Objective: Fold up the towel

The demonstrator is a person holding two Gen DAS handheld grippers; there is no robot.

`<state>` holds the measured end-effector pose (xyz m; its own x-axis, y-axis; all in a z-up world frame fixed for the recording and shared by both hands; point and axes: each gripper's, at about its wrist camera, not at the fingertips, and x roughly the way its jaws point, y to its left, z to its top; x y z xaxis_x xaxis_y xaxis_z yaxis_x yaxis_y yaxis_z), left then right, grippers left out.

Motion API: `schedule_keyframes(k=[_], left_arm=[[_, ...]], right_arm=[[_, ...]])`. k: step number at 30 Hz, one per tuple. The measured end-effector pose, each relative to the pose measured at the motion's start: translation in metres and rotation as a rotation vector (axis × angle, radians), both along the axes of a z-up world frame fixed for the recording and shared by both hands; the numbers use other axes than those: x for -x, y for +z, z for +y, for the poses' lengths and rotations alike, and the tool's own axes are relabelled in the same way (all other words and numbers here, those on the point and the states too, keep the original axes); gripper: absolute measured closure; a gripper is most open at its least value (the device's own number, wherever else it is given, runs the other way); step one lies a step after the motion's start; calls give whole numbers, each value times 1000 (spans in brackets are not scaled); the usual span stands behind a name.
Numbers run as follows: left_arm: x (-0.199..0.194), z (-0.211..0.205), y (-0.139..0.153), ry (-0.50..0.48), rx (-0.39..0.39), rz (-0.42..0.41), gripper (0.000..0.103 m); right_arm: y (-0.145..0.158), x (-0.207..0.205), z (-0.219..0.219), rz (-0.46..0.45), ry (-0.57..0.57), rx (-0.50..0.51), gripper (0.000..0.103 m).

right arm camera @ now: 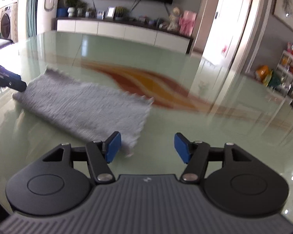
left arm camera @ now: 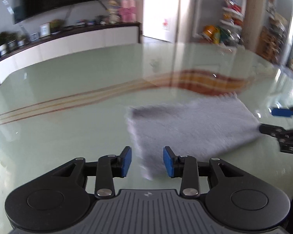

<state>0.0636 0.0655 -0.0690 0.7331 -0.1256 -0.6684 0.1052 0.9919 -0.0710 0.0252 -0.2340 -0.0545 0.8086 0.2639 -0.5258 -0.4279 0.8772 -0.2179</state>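
Observation:
A pale grey fluffy towel (left arm camera: 193, 124) lies folded flat on the glossy green table (left arm camera: 68, 128). My left gripper (left arm camera: 147, 160) is open and empty, its blue pads just above the towel's near corner. My right gripper (right arm camera: 146, 147) is open and empty, with its left pad over the towel's (right arm camera: 84, 109) near right corner. In the left wrist view the right gripper's fingers (left arm camera: 281, 112) show at the towel's right edge. In the right wrist view the left gripper's finger (right arm camera: 15, 82) shows at the towel's far left end.
The table top (right arm camera: 205, 136) bears a red and orange swirl pattern (right arm camera: 150, 83) behind the towel. A low white cabinet (right arm camera: 125, 32) with plants and ornaments stands beyond the table, under a wall TV. Shelves with packets (left arm camera: 226, 29) stand at the right.

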Motion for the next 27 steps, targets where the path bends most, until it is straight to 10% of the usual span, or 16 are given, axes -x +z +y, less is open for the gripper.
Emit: schedule_keyframes(k=[12,14,21,27], left_arm=[[-76,-14,-17,96,-159,4,52],[-74,-8,-18,114,-164,1,44],[-69,13,-15,190,-181,-22,45],[-14,-4,4,77,-120,-48,45]], right_arm=[[-22,-77,46,76,12,10,35],[-24,-79,38,69,-12,1,22],[-18,-87,-3,53,-200,-16,22],[-15,-49,-13,33,-92,-44,21]])
